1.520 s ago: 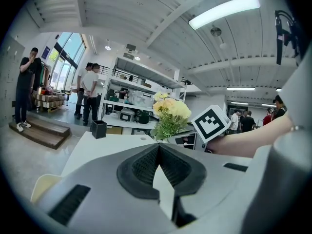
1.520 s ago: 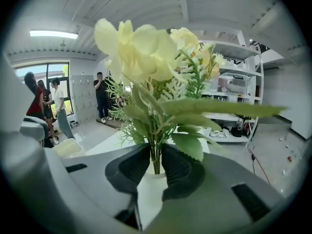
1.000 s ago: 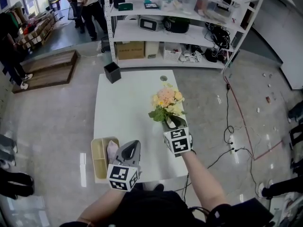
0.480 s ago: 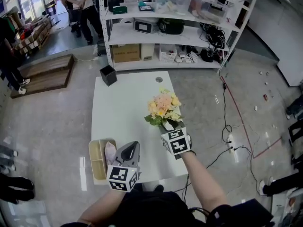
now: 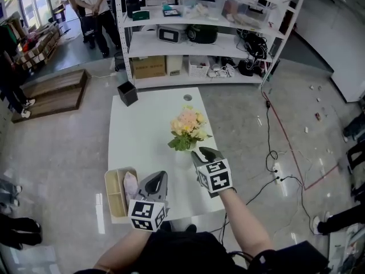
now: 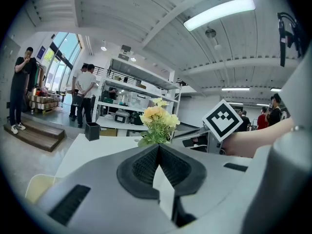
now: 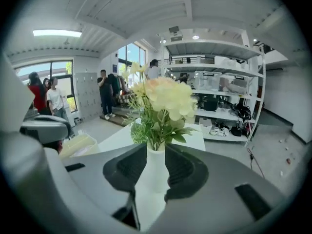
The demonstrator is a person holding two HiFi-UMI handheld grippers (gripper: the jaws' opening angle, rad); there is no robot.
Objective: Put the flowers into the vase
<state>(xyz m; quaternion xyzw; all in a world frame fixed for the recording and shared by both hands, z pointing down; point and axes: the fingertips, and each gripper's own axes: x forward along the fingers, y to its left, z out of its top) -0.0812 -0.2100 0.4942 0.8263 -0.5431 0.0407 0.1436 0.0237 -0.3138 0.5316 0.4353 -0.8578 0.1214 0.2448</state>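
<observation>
Backing off a little, the right hand-held gripper [image 5: 201, 152] has let go. Its jaws have just been closing a bit, with nothing pinched between them. Just in front of it, a white vase [image 7: 155, 165] stands on the table [image 5: 137, 136], full of peach and pale yellow flowers [image 5: 186, 124] with green leaves. The left hand-held gripper [image 5: 161, 176] is clenched and empty.
</observation>
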